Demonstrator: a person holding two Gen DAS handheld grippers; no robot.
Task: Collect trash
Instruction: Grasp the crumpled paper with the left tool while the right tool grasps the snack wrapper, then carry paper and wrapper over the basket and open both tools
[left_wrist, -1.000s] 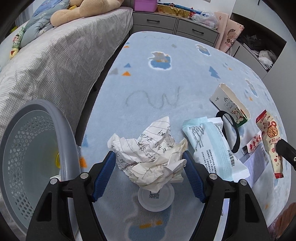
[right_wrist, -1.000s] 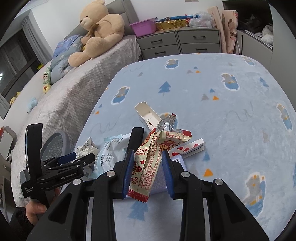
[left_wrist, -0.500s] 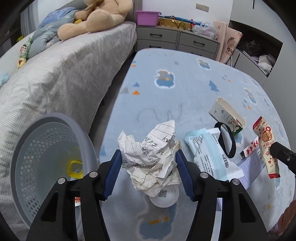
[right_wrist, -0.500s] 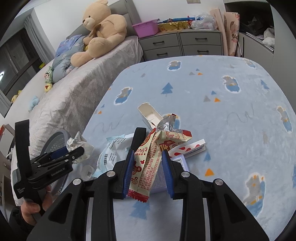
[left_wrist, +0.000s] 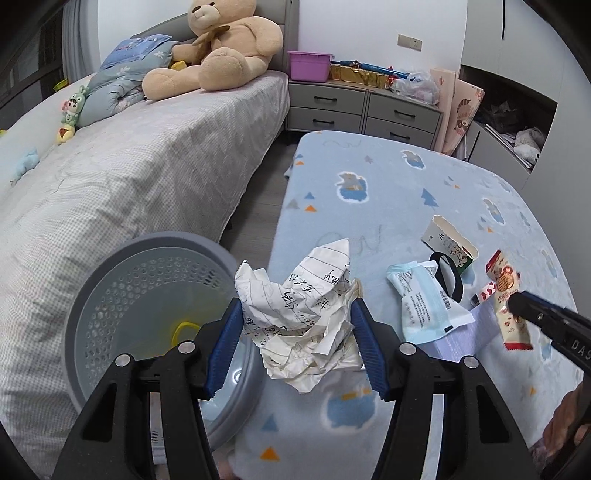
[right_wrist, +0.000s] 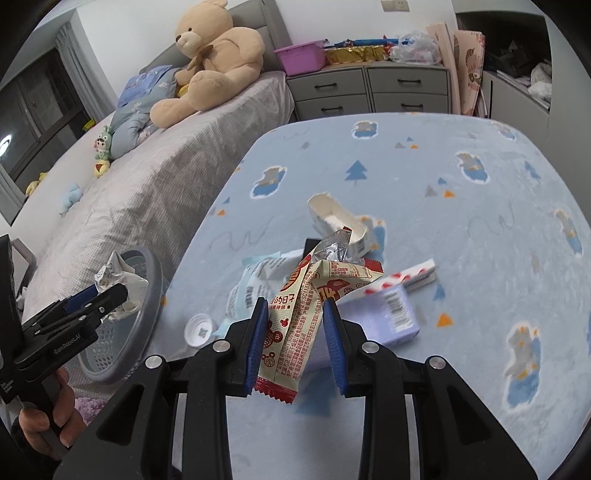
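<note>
Left gripper (left_wrist: 295, 343): its blue pads are clamped on the crumpled lined paper (left_wrist: 303, 314); a second ago the jaws stood wider, with the ball loose between them on the blanket.
Crumpled paper: now lifted clear of the blue patterned blanket (left_wrist: 388, 206), hanging at the blanket's edge just beside the grey perforated bin (left_wrist: 110, 295), closer to the rim than a second ago.
White cap (right_wrist: 199, 330): it lies uncovered on the blanket where the paper sat.
Right gripper (right_wrist: 295, 332): jaws narrow, holding the red-and-cream snack wrapper (right_wrist: 295, 325), just as a second ago; the wrapper hangs off the blanket.
Bin contents: something yellow (left_wrist: 183, 332) shows at the bottom; nothing else can be made out.
Trash left on the blanket: pale blue packet (left_wrist: 424, 302), open small carton (left_wrist: 448, 245), lilac box (right_wrist: 384, 317), red-hearted slip (right_wrist: 410, 275), black band (left_wrist: 448, 278).
Meaning for the task: the paper pick-up looks complete; its next step is probably carrying it over the bin's mouth and letting go, with the wrapper to follow.
</note>
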